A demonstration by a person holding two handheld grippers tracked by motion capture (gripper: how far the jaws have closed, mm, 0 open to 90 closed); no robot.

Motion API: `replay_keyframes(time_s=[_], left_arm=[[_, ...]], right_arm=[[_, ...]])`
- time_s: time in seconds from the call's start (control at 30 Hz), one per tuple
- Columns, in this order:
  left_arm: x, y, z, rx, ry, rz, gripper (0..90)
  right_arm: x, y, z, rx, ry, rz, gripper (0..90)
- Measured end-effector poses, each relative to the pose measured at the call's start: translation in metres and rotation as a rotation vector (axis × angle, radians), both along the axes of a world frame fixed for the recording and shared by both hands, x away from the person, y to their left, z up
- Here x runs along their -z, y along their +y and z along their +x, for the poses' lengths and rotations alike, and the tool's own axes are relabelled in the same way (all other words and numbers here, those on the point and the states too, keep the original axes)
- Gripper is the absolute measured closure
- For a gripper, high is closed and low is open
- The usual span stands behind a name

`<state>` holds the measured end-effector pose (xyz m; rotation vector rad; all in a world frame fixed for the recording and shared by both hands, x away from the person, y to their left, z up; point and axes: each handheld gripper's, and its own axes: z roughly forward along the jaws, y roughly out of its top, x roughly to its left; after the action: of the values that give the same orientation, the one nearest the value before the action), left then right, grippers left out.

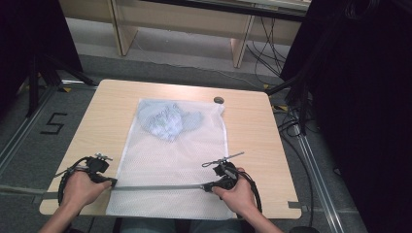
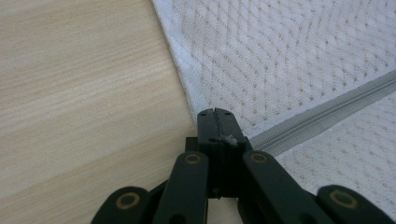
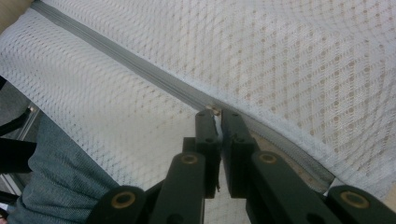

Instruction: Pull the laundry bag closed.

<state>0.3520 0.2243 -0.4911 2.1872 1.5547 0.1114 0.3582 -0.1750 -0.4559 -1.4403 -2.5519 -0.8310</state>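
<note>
A white mesh laundry bag [image 1: 170, 160] lies flat on the wooden table [image 1: 107, 111], with a light blue garment [image 1: 167, 121] inside near its far end. A grey zipper [image 1: 160, 187] runs across the bag's near end. My left gripper [image 1: 112, 183] is shut on the bag's left edge at the zipper's end; in the left gripper view a bit of fabric sits pinched in the gripper [image 2: 215, 113], beside the zipper [image 2: 327, 114]. My right gripper [image 1: 206, 186] is shut on the zipper pull [image 3: 215, 110] at the right end of the zipper [image 3: 116, 53].
A small dark round object [image 1: 219, 100] rests on the table past the bag's far right corner. The bag's near end hangs over the front edge above the person's lap [image 3: 56, 186]. Wooden furniture legs [image 1: 240, 46], cables and dark curtains stand beyond the table.
</note>
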Motion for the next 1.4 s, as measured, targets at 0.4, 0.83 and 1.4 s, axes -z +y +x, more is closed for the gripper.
replay_keyframes(time_s=[0.4,0.83,1.4], left_arm=[[0.000,0.000,0.000,0.001,-0.001,-0.002,90.0],[0.000,0.000,0.000,0.001,0.000,0.000,90.0],[0.000,0.000,0.000,0.000,0.000,-0.001,90.0]], right_arm=[[0.000,-0.004,-0.001,0.037,0.022,-0.009,87.0],[0.002,-0.009,-0.001,0.047,0.024,-0.034,87.0],[0.002,-0.015,-0.001,0.045,0.019,-0.006,87.0]])
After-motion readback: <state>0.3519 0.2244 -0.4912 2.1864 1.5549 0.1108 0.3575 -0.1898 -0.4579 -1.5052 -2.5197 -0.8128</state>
